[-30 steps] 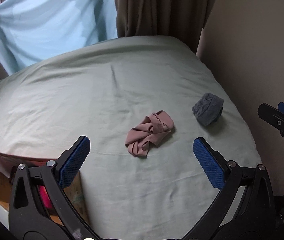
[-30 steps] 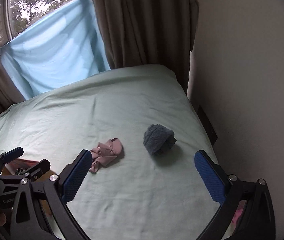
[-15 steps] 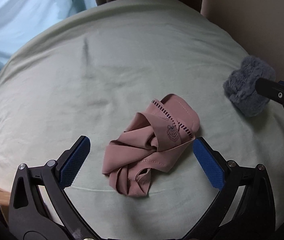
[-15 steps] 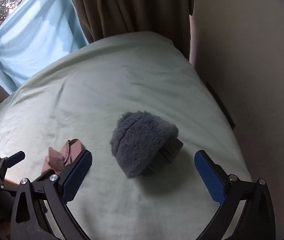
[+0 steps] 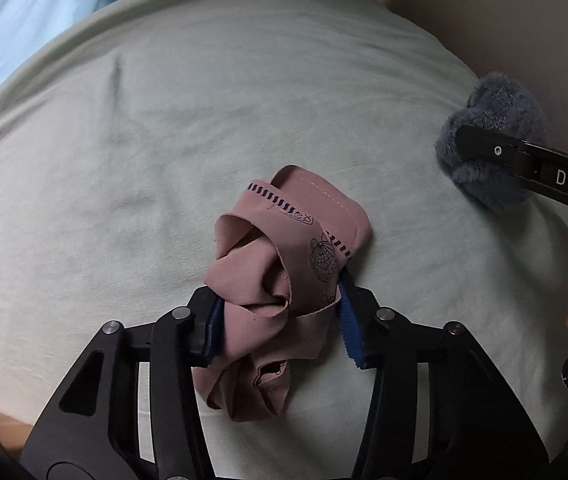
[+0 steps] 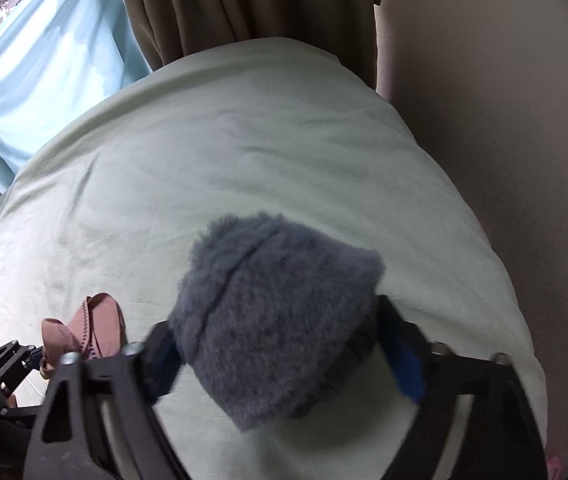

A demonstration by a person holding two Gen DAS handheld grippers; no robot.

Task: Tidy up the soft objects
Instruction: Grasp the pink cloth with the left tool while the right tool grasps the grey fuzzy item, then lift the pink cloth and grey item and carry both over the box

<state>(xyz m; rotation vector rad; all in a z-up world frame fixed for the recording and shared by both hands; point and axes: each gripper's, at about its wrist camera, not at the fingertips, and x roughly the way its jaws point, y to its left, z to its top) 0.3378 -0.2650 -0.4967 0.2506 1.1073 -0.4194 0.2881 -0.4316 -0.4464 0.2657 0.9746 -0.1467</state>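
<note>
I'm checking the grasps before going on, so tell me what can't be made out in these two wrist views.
- Left wrist view: the pink cloth covers the inner faces of the left gripper pads, so contact is hidden.
- Left wrist view: the right gripper's finger crosses the grey fuzzy sock.
- Right wrist view: motion blur smears the right gripper; the sock hides the pad contact.
- Right wrist view: the bed sheet under the sock is hidden.

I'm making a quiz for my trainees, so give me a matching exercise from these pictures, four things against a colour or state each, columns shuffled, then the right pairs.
Things:
1. pink cloth
2. fuzzy item
3. bedsheet
4. curtain

Descriptions:
A. pale green, spread flat
B. brown, hanging in folds
C. crumpled, between the left gripper pads
D. grey-blue, between the right gripper pads

Pairs: 1-C, 2-D, 3-A, 4-B
</note>
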